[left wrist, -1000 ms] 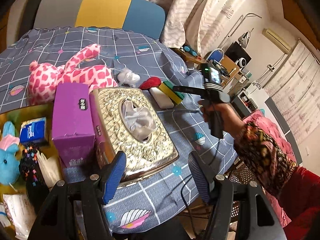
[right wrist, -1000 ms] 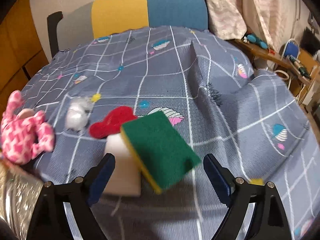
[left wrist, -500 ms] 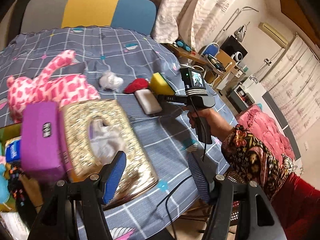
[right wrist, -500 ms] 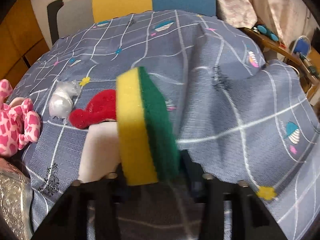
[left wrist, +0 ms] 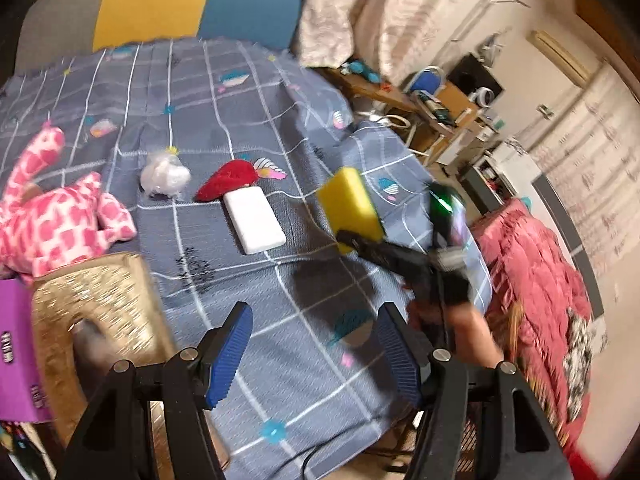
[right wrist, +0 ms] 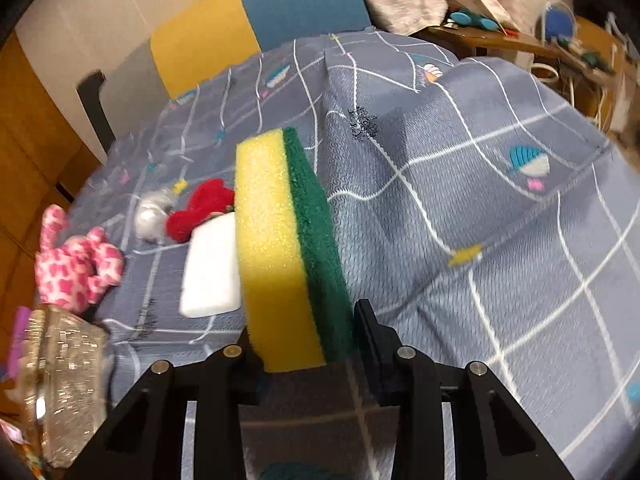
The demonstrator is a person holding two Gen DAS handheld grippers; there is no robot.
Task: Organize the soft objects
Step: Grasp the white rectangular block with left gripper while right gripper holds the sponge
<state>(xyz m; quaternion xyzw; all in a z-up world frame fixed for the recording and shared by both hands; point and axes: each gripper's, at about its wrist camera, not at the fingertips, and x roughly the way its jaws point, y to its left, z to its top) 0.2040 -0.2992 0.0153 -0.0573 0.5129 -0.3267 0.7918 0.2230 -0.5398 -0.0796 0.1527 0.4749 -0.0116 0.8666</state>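
A yellow-and-green sponge (right wrist: 280,248) stands on edge between the fingers of my right gripper (right wrist: 304,336), whose jaws are closing and press on both faces. In the left wrist view that sponge (left wrist: 348,204) hangs above the cloth, held by the right gripper (left wrist: 346,238). On the cloth lie a white foam block (left wrist: 254,220), a red soft piece (left wrist: 228,176), a white wrapped bundle (left wrist: 164,176) and a pink spotted plush (left wrist: 52,220). My left gripper (left wrist: 314,320) hovers over bare cloth, its jaws opening a little with nothing between them.
A gold tissue box (left wrist: 92,308) and a purple box (left wrist: 16,352) stand at the left of the grey checked tablecloth (left wrist: 280,360). A yellow-and-blue chair back (left wrist: 192,4) is behind the table. A person's hand (left wrist: 460,320) grips the right tool near the table's right edge.
The right gripper went from wide open to shut on the sponge and lifted it off the white block, turned on edge. The left gripper swung right, away from the tissue box.
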